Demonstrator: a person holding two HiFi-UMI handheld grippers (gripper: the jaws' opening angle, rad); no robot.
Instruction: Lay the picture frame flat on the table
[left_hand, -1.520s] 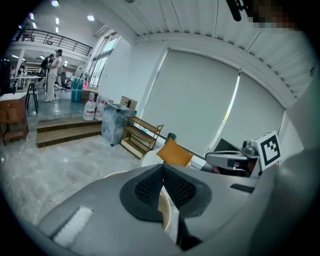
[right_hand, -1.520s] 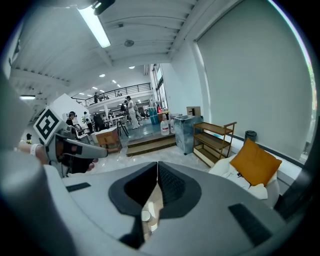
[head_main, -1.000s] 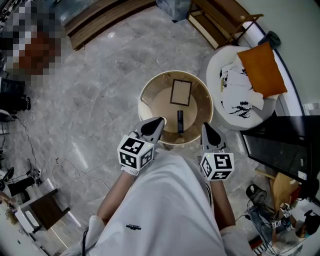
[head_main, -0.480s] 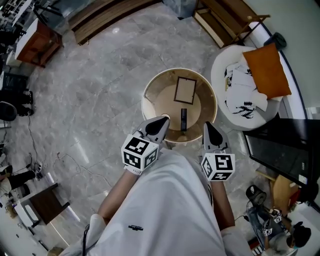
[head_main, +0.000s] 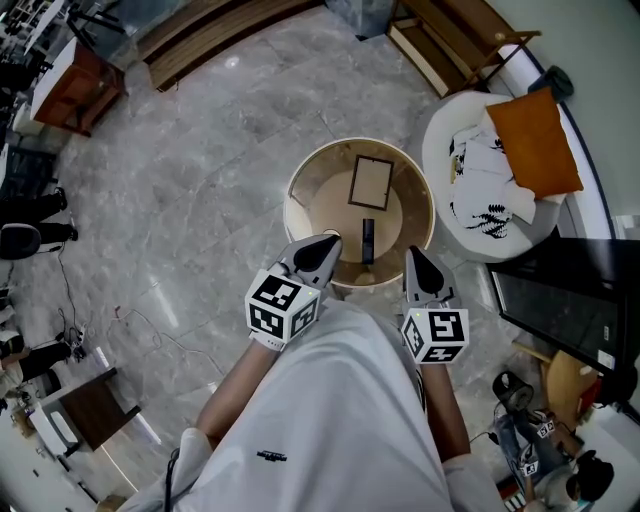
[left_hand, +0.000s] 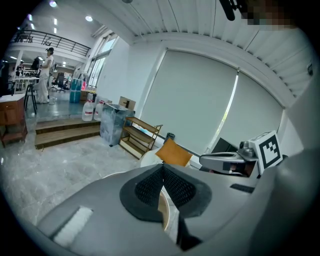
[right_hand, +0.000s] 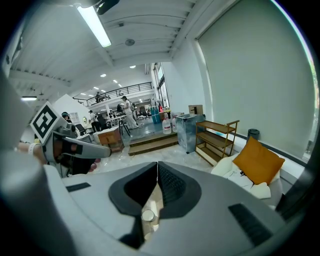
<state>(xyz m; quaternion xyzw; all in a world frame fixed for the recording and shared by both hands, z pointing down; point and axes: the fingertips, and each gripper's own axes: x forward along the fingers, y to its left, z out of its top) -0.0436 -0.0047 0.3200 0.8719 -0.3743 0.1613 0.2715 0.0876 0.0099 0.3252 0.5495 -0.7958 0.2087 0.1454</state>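
Grey veined stone floor is seen all round, glossy, with a white armchair (head_main: 470, 225) carrying an orange cushion (head_main: 535, 140) off to the right.

- A round surface (head_main: 325, 205) stands just ahead of the person: pale wood top, ringed by a raised white rim that forms a shallow tray.
- The picture frame (head_main: 371, 182) is noted on the far half of that top. It is a thin dark rectangular border around a plain beige panel. Its full rectangle is presented to the downward camera, so it is judged to be lying flat already, or very nearly so. A slight lean cannot be ruled out from here.
- A dark slim oblong (head_main: 367, 240), possibly a remote control, is seen lying nearer the person, in line with the frame but apart from it.
- The left claw (head_main: 320, 248) is held at the near rim with its black textured pads pressed together and nothing between them.
- The right claw (head_main: 415, 262) is likewise shut tip to tip and empty, and is held just short of the rim.
- Both are held low and close to the body, well short of the frame, which is read as a rest or ready pose rather than a reach.
- The shells of both are matte grey plastic, each topped by a marker cube.
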